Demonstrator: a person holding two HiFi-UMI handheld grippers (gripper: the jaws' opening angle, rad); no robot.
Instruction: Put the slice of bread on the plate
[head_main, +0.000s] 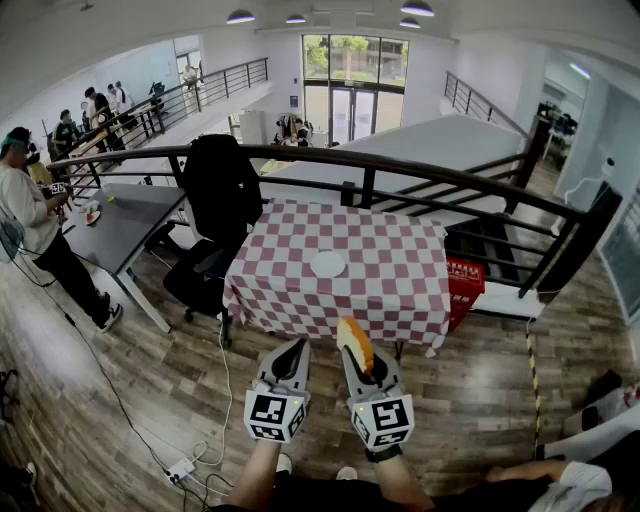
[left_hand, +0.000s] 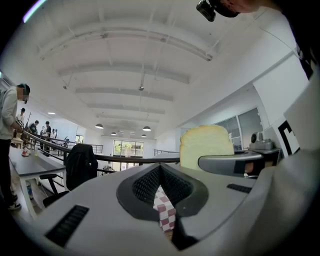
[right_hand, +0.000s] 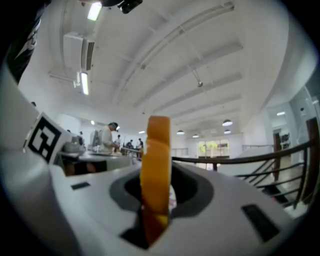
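Observation:
My right gripper (head_main: 358, 352) is shut on a slice of bread (head_main: 355, 346), held on edge with its orange crust up. In the right gripper view the bread (right_hand: 155, 170) stands upright between the jaws. From the left gripper view its pale face (left_hand: 205, 145) shows to the right. My left gripper (head_main: 294, 358) is shut with nothing in it; its jaws meet (left_hand: 165, 200). Both grippers hang in front of a table with a red and white checked cloth (head_main: 390, 290). A white plate (head_main: 328, 264) sits near the table's middle, well beyond the grippers.
A black railing (head_main: 400, 175) runs behind the table. A black office chair with a jacket (head_main: 215, 215) stands at the table's left side. A red crate (head_main: 463, 280) sits at its right. A grey desk (head_main: 125, 225) and people are at the far left.

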